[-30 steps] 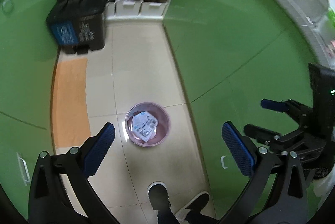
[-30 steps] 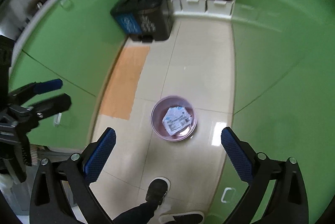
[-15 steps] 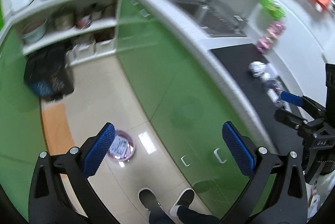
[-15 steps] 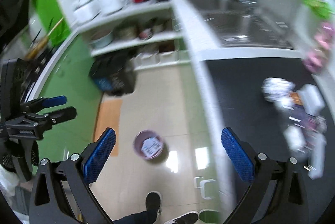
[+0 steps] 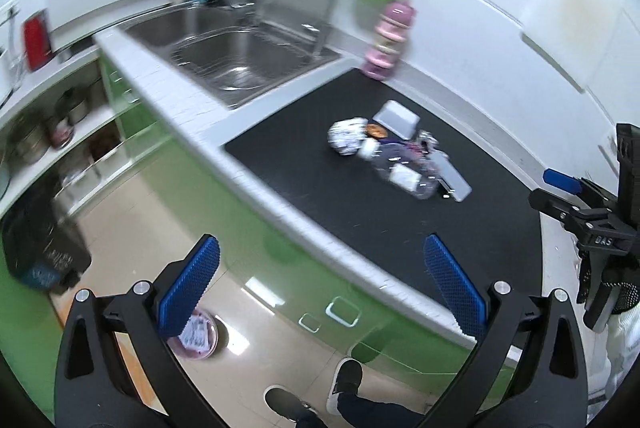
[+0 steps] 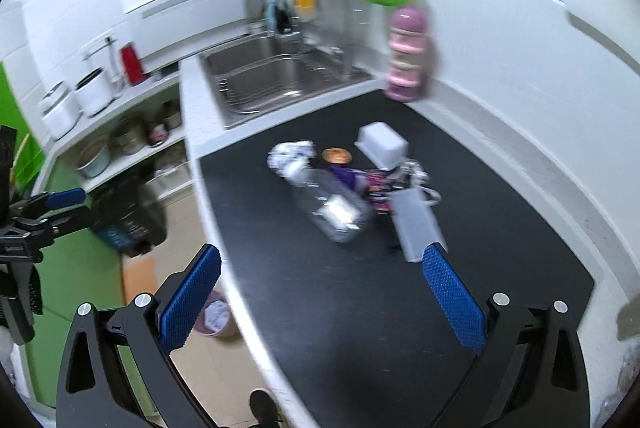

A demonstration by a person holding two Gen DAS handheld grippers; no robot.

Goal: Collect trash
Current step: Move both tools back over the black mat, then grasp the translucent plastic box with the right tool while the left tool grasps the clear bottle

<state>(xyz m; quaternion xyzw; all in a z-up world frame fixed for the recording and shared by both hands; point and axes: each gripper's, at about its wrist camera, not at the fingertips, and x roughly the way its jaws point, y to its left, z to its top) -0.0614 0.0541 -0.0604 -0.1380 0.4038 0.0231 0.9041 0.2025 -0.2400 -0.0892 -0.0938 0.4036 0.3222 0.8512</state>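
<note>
A pile of trash lies on the black countertop (image 6: 304, 292): a clear plastic bottle (image 6: 332, 206), a crumpled white wrapper (image 6: 290, 154), a brown lid (image 6: 337, 155), a white box (image 6: 382, 144), a flat grey pack (image 6: 416, 224) and purple packaging (image 6: 374, 184). The pile also shows in the left wrist view (image 5: 400, 164). A pink bin (image 5: 196, 338) with paper in it stands on the floor; it also shows in the right wrist view (image 6: 216, 316). My left gripper (image 5: 320, 288) is open and empty over the counter edge. My right gripper (image 6: 320, 300) is open and empty above the counter, short of the pile.
A steel sink (image 6: 260, 76) lies behind the countertop. A pink stacked container (image 6: 406, 56) stands at the back wall. Green cabinets (image 5: 256, 228) run under the counter. A dark bin (image 5: 40, 240) stands on the floor at left. The person's shoes (image 5: 316, 392) are below.
Both grippers have swung up and right from the floor and the pink bin to the countertop and its trash pile. Both stay open and empty.
</note>
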